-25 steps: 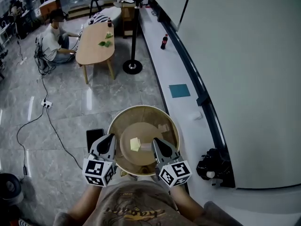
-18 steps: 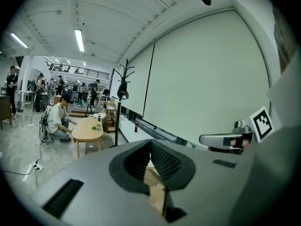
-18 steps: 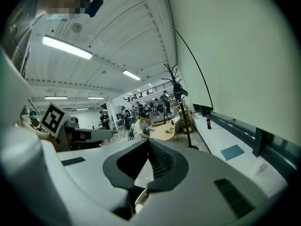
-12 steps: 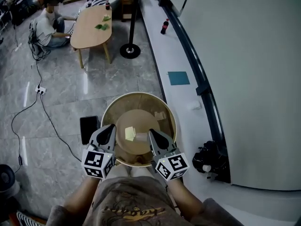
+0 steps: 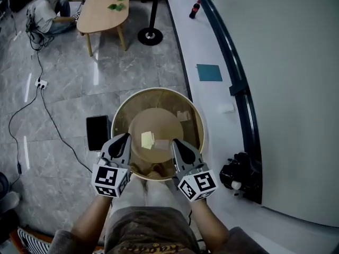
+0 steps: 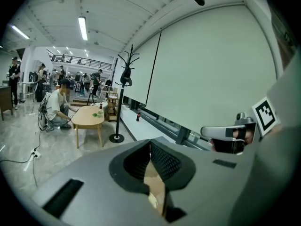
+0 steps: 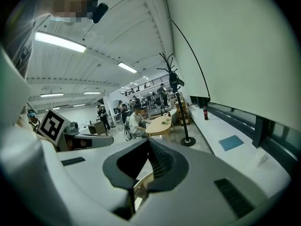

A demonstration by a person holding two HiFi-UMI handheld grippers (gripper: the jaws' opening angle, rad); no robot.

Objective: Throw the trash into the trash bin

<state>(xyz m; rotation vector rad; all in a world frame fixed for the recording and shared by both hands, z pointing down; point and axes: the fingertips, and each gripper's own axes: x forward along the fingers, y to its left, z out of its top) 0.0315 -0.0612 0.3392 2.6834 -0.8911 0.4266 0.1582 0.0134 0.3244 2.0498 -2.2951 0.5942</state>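
Note:
A round tan trash bin [image 5: 157,90] stands on the floor right in front of me. A yellow paper scrap [image 5: 147,139], a pale scrap [image 5: 162,143] and a tan piece [image 5: 183,116] lie inside it. My left gripper [image 5: 126,137] hangs over the bin's near left rim, jaws shut and holding nothing. My right gripper [image 5: 175,142] hangs over the near right part, jaws also together and empty. In the left gripper view the closed jaws [image 6: 150,142] show tan bin [image 6: 154,182] below them. The right gripper view shows closed jaws [image 7: 149,142] above the bin's rim [image 7: 141,185].
A black phone [image 5: 97,132] lies on the floor left of the bin, with a cable [image 5: 47,115] trailing beyond. A white ledge [image 5: 212,46] along the right wall carries a blue pad [image 5: 210,72] and a black device [image 5: 241,173]. Farther off are a wooden table [image 5: 103,7], a post base [image 5: 150,36] and a seated person [image 5: 47,7].
Both grippers have sunk lower over the bin's near rim, jaws still together. The bin now sits higher and closer in the head view.

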